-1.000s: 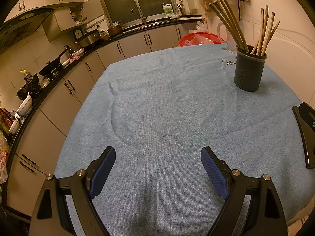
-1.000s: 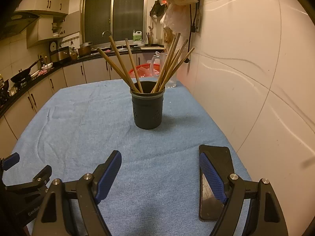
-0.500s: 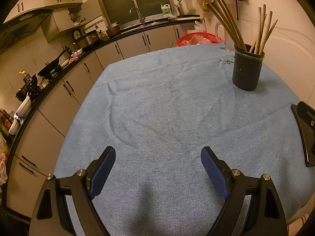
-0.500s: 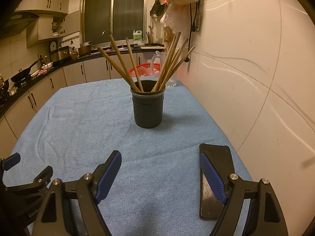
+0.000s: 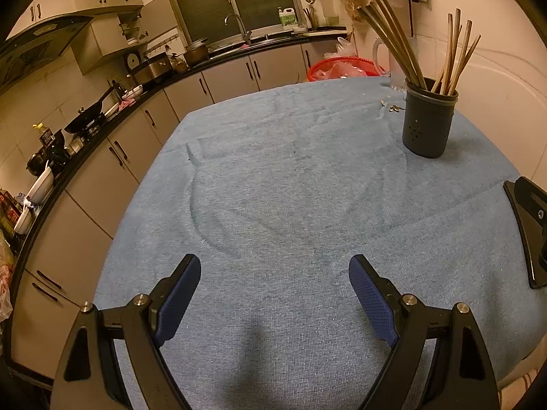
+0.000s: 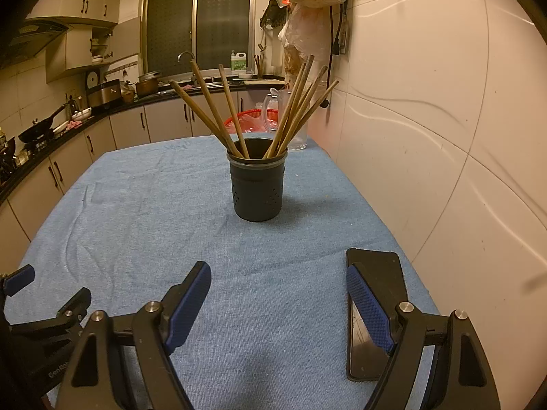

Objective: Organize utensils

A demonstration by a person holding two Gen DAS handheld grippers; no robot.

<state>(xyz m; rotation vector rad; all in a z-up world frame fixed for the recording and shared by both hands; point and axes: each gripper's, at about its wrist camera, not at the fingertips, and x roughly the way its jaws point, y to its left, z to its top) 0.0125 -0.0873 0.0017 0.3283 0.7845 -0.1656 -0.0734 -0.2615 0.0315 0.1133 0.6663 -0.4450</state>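
A dark utensil holder (image 6: 258, 188) stands upright on the blue tablecloth (image 6: 154, 212), with several wooden chopsticks (image 6: 297, 106) leaning out of it to both sides. It also shows at the far right in the left wrist view (image 5: 427, 121). My right gripper (image 6: 278, 299) is open and empty, low over the cloth in front of the holder. My left gripper (image 5: 275, 294) is open and empty over the near middle of the cloth, far from the holder. Part of the left gripper shows at the lower left in the right wrist view (image 6: 41, 307).
A black phone (image 6: 376, 311) lies flat by the right edge, under my right gripper's right finger. A clear jug (image 6: 294, 119) and a red basket (image 6: 253, 119) stand behind the holder. Small metal bits (image 5: 391, 106) lie near it. A wall runs along the right; kitchen counters on the left.
The left wrist view has drawn back slightly, so the holder looks a little smaller and farther. The right gripper has hardly moved. Both grippers stay open.
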